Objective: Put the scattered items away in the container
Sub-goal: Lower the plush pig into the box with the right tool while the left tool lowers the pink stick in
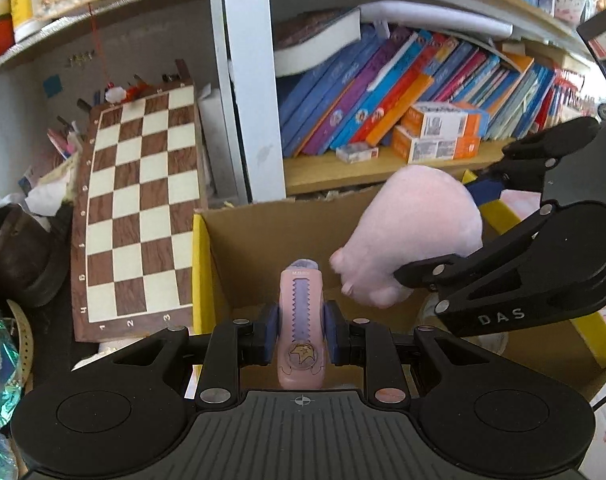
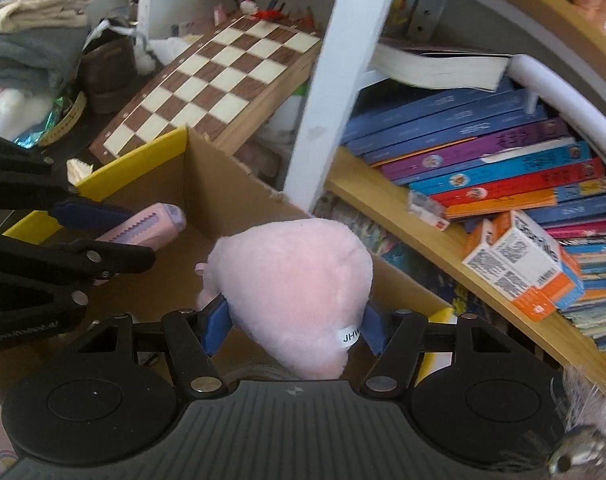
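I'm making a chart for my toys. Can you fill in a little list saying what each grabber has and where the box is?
left gripper: shut on pink utility knife
right gripper: shut on pink plush toy
container: cardboard box with yellow edges, open, below both grippers
beside box: chessboard leaning
behind box: shelf of books
items dropped yet: no

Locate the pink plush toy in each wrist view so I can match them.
Left wrist: pink plush toy right of centre, over the cardboard box, held by the right gripper.
Right wrist: plush centre, between the blue pads.
Shared landmark: chessboard.
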Available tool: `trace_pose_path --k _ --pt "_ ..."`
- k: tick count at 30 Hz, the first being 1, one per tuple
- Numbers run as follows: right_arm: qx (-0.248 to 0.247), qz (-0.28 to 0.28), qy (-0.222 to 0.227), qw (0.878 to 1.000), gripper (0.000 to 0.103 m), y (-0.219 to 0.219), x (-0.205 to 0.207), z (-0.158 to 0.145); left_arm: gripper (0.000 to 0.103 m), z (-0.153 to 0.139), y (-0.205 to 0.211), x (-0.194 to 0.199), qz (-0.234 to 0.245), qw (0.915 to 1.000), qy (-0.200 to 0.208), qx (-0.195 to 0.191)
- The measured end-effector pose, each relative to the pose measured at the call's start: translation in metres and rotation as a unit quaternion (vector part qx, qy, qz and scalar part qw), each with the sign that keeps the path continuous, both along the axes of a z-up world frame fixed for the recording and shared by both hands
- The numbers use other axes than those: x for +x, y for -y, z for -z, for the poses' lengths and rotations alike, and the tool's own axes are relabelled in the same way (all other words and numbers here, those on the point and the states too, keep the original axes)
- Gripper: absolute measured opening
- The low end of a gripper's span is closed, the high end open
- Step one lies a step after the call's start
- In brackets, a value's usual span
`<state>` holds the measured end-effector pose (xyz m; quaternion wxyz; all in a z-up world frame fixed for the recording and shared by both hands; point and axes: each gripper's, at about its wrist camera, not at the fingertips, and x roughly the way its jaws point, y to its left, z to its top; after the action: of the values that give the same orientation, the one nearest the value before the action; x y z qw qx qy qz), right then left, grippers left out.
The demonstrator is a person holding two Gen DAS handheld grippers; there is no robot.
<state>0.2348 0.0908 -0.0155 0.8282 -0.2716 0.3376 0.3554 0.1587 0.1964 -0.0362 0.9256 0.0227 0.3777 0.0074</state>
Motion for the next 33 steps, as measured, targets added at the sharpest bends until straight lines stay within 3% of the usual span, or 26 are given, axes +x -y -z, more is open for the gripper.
trace_pose_path --k 19,27,33 --pt "-0.034 -0.019 -0.040 0.998 0.067 -0.019 0.010 0.030 0.023 0.010 0.009 0.005 0.018 0.9984 -0.021 0.050" --pt "-0.031 -0.005 -0.016 0.999 0.085 -0.014 0.010 0.025 0.023 0.010 0.008 0.005 0.019 0.9984 -0.020 0.048" --pt "-0.021 0.002 0.001 1.000 0.085 0.001 0.002 0.012 0.023 0.011 0.009 0.005 0.023 0.9981 -0.020 0.054"
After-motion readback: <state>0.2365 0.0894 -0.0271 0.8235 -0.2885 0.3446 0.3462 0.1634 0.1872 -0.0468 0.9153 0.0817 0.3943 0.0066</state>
